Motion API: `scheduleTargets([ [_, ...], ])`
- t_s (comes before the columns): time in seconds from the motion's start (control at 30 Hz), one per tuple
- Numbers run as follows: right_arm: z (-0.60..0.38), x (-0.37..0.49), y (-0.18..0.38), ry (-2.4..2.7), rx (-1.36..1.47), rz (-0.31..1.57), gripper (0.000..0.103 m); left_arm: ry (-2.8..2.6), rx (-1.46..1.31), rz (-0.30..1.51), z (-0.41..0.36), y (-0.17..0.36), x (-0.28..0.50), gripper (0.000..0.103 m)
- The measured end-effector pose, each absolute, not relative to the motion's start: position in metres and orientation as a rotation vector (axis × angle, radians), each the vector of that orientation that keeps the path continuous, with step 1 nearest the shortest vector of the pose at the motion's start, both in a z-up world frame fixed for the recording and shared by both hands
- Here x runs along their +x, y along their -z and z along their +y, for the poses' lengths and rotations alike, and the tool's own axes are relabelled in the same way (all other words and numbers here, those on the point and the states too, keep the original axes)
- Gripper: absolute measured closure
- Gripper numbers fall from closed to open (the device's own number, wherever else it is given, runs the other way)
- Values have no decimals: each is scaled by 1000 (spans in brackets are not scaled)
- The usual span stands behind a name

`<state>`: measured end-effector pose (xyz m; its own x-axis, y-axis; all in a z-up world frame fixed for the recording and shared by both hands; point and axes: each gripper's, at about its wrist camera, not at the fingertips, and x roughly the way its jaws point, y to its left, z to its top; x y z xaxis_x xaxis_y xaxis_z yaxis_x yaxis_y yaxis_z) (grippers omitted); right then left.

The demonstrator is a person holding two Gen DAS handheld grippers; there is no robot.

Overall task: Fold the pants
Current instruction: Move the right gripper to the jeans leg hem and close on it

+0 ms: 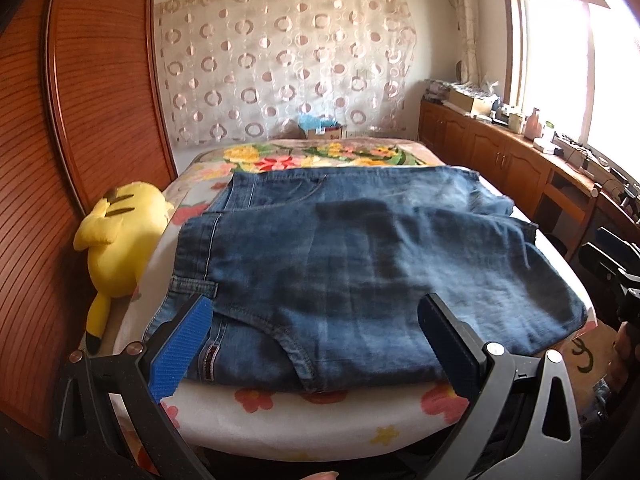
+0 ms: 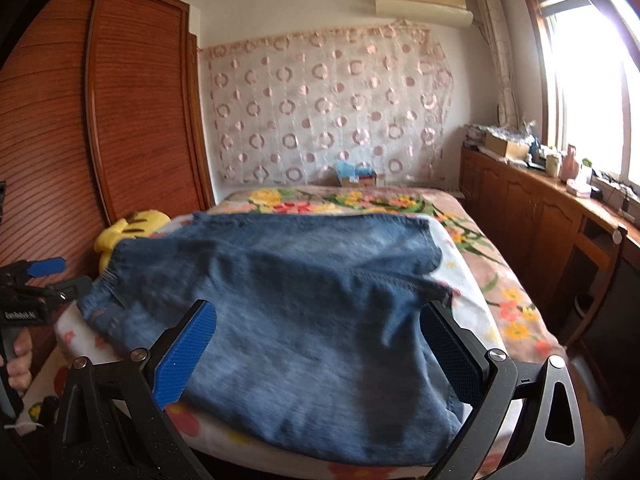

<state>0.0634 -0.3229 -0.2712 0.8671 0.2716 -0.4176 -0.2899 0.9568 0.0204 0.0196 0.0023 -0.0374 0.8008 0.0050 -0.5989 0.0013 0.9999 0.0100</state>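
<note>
Blue denim pants lie folded in layers on the near end of the bed, also in the right wrist view. My left gripper is open, its blue-padded fingers spread just above the near edge of the pants by the waistband and pocket, holding nothing. My right gripper is open over the near right part of the pants, empty. The left gripper also shows at the left edge of the right wrist view, held by a hand.
The bed has a floral blanket. A yellow plush toy lies at its left edge against a wooden wardrobe. Wooden cabinets with clutter run along the right under a window. A cardboard box sits beyond the bed.
</note>
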Motion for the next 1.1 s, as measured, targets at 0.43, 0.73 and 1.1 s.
scheduleTargets([
  [0.43, -349, 74, 278, -201, -75, 551, 15, -35, -3, 698, 38, 62, 32, 0],
  [0.73, -345, 78, 280, -205, -95, 675, 44, -42, -23, 746, 50, 82, 39, 0],
  [1.1, -367, 85, 259, -193, -15, 646, 68, -63, -36, 780, 61, 96, 41, 0],
])
